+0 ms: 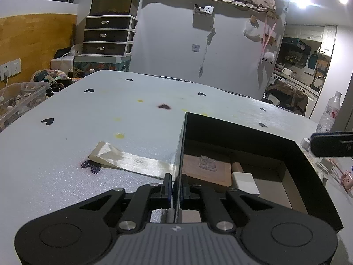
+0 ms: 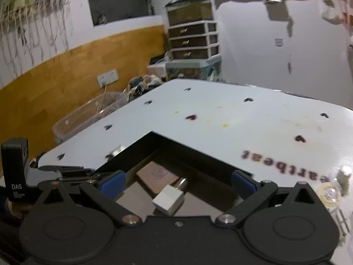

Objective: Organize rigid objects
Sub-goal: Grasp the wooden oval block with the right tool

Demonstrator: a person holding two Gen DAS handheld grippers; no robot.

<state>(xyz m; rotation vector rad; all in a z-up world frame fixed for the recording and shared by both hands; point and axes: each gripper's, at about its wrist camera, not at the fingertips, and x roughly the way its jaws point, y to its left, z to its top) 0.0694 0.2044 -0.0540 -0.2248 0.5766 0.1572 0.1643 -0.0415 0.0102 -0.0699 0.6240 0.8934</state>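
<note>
Black cardboard fills the lower right of our left wrist view: an open box (image 1: 242, 137) standing on the pale, heart-printed desk (image 1: 66, 154). Our left gripper (image 1: 175, 186) is clenched on the box's near left wall, one pad on each side of the thin edge. Inside the box lie a brown wooden board (image 1: 205, 172) with a small clear piece on top and, touching its right edge, a white block (image 1: 245, 182). A strip of glossy cream ribbon (image 1: 123, 159) lies on the desk just left of the box. A clear water bottle (image 1: 329, 112) stands at the far right.

From our right wrist view, our right gripper (image 2: 177, 180) is released, its blue-padded jaws spread wide above the box (image 2: 198, 154) with nothing between them. Below sit the white block (image 2: 168, 201) and the wooden board (image 2: 157, 174); the picture is blurred.
</note>
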